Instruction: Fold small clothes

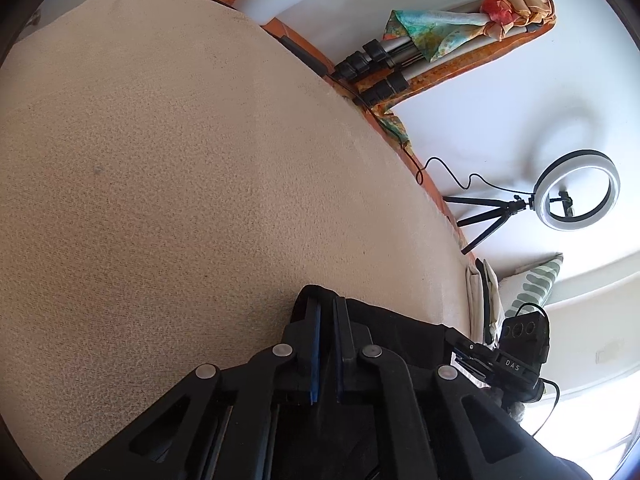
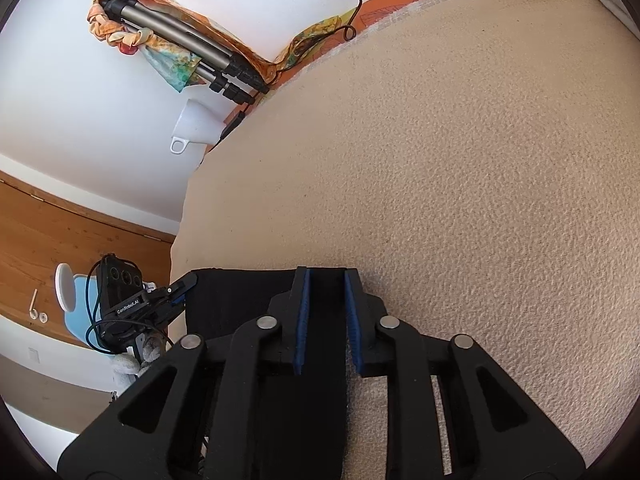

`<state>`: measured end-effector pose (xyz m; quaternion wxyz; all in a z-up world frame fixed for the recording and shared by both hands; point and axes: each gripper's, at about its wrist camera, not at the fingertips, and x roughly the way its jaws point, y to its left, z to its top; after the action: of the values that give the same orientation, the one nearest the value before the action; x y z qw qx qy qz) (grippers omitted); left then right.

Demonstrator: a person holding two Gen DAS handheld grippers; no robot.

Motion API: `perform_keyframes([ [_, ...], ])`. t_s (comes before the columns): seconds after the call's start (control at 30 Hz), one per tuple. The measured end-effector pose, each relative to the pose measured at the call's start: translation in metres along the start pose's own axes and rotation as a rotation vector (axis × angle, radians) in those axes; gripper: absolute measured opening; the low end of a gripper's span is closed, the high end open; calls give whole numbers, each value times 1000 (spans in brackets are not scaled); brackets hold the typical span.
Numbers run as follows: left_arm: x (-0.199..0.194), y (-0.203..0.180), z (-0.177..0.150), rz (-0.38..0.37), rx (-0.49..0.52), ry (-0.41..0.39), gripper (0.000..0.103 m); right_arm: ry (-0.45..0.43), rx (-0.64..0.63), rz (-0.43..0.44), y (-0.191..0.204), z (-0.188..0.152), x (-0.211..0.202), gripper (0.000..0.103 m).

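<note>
1. The left gripper (image 1: 325, 312) has its fingers pressed together on one end of the black cloth (image 1: 392, 332). The pinch is right at the cloth's edge, so the cloth could slip out on a tug.
2. The right gripper (image 2: 327, 280) has its fingers nearly shut, with the cloth's other end between them. A little gap still shows in its own view, so I cannot tell if it truly pinches. If not, that end may drop.
3. The cloth lies flat on the beige cover (image 1: 180, 160), at its near edge, stretched between the two grippers. If one side lifts faster, the fold could come out crooked.
4. The cover looks soft. A finger could grab it along with the cloth and drag it up.
5. A white cup (image 2: 196, 124), tripods (image 2: 208, 56) and a ring light (image 1: 576, 192) sit along the far edge, well apart from the cloth. A big swing could still bump them.
</note>
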<state>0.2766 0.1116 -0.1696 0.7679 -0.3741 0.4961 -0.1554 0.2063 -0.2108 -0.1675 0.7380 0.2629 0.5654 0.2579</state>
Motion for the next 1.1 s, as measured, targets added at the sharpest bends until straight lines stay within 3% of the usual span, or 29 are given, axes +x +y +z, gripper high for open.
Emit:
perform_keyframes([
  [0.17,-4,-4,1,30,5,-46,0,-23,-11,-29,4,-1,-1,6],
  [0.37,-7,2,3,109,1,-77,0,-31,-16,-71,2,-2,-1,5],
  [0.47,-13,0,6,113,22,-86,0,-26,0,-67,1,-1,-1,5],
  [0.53,-21,-5,7,153,52,-122,7,-18,5,-58,0,1,-4,7],
  [0.6,-26,-7,7,162,72,-132,8,-51,-36,-128,6,2,-10,7],
  [0.67,-29,-8,6,155,82,-130,9,-57,-60,-127,9,2,-16,7],
  [0.73,-30,-12,3,134,93,-110,19,-51,-67,-98,11,2,-19,8],
  [0.9,-42,-25,-17,144,146,-82,35,-42,-111,-95,15,-5,-26,28],
  [1.0,-53,-29,-30,147,123,-81,49,-30,-106,-83,12,-10,-31,35],
  [1.1,-66,-30,-44,146,93,-89,55,-33,-81,-49,6,-13,-40,38],
])
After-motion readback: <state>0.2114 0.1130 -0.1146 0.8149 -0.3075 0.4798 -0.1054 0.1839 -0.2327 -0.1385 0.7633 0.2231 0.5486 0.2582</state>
